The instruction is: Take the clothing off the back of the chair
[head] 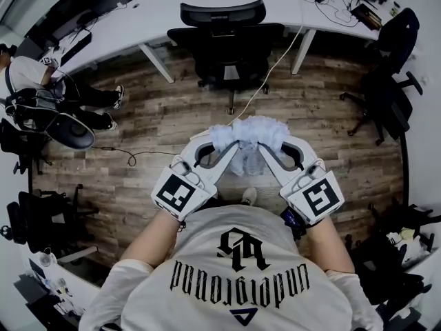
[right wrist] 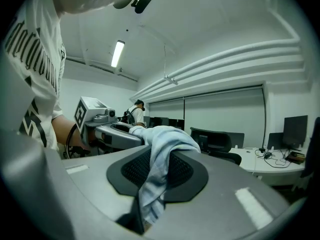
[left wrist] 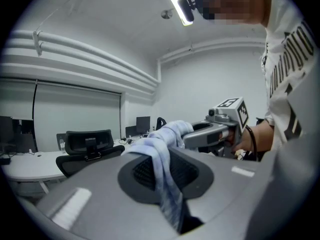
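A pale blue-and-white piece of clothing [head: 249, 138] hangs bunched in the air between my two grippers, in front of my chest. My left gripper [head: 222, 143] is shut on its left end, my right gripper [head: 271, 143] on its right end. In the left gripper view the clothing [left wrist: 162, 176] is pinched in the seam of the jaws and drapes over them. The right gripper view shows the clothing [right wrist: 156, 166] the same way. The black office chair [head: 227, 36] stands apart by the desk, with its back bare.
A white desk [head: 158, 9] curves along the far side above the wooden floor [head: 151, 123]. A seated person [head: 41, 81] is at the left. More black chairs [head: 393, 74] stand at the right. A cable [head: 131, 156] lies on the floor.
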